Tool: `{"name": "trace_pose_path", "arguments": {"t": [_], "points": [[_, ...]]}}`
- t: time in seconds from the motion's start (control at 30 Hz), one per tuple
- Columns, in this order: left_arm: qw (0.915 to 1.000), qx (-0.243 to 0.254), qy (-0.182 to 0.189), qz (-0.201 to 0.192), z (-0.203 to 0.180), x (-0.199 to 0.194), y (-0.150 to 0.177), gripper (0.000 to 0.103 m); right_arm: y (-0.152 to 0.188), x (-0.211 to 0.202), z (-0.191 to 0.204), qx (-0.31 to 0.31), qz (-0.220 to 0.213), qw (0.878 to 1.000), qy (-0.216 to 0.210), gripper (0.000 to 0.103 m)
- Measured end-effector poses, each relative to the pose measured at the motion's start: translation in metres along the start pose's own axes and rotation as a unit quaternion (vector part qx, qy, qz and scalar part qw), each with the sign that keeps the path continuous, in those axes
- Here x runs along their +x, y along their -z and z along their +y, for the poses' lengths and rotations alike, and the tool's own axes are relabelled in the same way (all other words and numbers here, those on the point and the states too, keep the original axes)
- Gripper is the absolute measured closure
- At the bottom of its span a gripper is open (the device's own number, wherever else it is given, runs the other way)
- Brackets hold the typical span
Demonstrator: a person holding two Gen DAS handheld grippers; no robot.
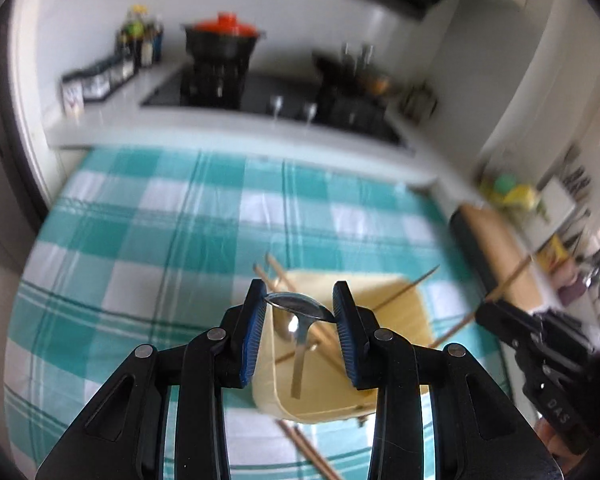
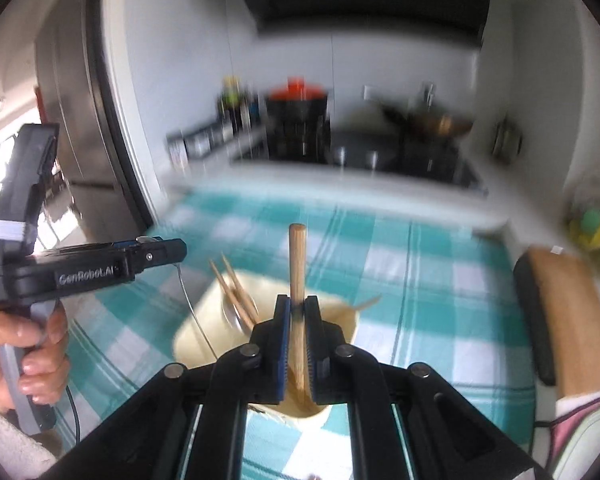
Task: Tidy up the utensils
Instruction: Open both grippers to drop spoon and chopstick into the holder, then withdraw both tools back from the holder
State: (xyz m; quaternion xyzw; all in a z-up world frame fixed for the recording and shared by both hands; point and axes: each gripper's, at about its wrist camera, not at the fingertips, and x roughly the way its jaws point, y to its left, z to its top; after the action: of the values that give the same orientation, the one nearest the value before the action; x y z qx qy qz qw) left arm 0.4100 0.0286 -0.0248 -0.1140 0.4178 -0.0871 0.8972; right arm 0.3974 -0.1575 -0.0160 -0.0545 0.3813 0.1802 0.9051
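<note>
Spoon (image 1: pixel 300 306) bowl pinched in left hand-held gripper (image 1: pixel 300 300) (right (image 2: pixel 296 310) clamps wooden stick (image 2: pixel 297 272)).

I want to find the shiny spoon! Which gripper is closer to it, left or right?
Left. The left gripper has the metal spoon pinched by its bowl, above the cream tray. The right gripper is off to the side, clamping a wooden stick.

Right gripper (image 2: pixel 296 320) clamps a wooden stick (image 2: pixel 297 264), upright, above cream tray (image 2: pixel 204 320). Chopsticks (image 2: pixel 236 288) lie in tray. Left gripper (image 2: pixel 156 254) at left.
</note>
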Motion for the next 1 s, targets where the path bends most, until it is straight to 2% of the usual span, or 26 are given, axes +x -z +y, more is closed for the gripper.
{"name": "trace_pose_path", "arguments": {"t": [0.1, 0.2, 0.27, 0.33, 0.43, 0.5, 0.57, 0.67, 0.77, 0.87, 1.0], "points": [[0.9998, 0.003, -0.008, 0.016, 0.001, 0.017, 0.007, 0.068, 0.001, 0.021, -0.004, 0.006, 0.018, 1.000, 0.000, 0.095], [0.9999, -0.004, -0.003, 0.016, 0.002, 0.017, 0.008, 0.066, 0.003, 0.027, -0.008, 0.025, 0.013, 1.000, -0.005, 0.092], [0.9999, -0.003, 0.005, 0.010, 0.000, 0.006, 0.009, 0.057, 0.003, 0.020, -0.010, 0.032, 0.003, 0.999, -0.008, 0.073], [0.9999, 0.006, 0.009, 0.003, -0.002, -0.009, 0.007, 0.053, 0.003, 0.006, -0.011, 0.040, -0.013, 0.999, -0.010, 0.065], [0.9995, 0.031, 0.008, -0.004, -0.005, -0.039, 0.014, 0.044, 0.005, -0.025, -0.010, 0.041, -0.024, 0.999, -0.019, 0.065], [0.9984, 0.056, 0.003, -0.004, -0.007, -0.063, 0.027, 0.038, 0.015, -0.052, -0.007, 0.032, -0.026, 0.999, -0.015, 0.064], [0.9965, 0.083, -0.002, 0.002, -0.008, -0.088, 0.052, 0.032, 0.029, -0.076, -0.004, 0.019, -0.024, 0.999, -0.015, 0.057], [0.9938, 0.109, -0.003, 0.021, -0.005, -0.111, 0.098, 0.027, 0.065, -0.111, -0.001, -0.004, -0.011, 1.000, -0.007, 0.055], [0.9924, 0.114, 0.005, 0.045, -0.003, -0.122, 0.152, 0.023, 0.118, -0.135, 0.002, -0.026, 0.013, 0.999, 0.018, 0.055], [0.9932, 0.097, 0.002, 0.065, 0.000, -0.122, 0.219, 0.023, 0.174, -0.149, 0.007, -0.040, 0.026, 0.998, 0.050, 0.055], [0.9961, 0.066, -0.008, 0.058, -0.007, -0.114, 0.277, 0.023, 0.259, -0.150, 0.014, -0.008, 0.039, 0.994, 0.100, 0.055]]}}
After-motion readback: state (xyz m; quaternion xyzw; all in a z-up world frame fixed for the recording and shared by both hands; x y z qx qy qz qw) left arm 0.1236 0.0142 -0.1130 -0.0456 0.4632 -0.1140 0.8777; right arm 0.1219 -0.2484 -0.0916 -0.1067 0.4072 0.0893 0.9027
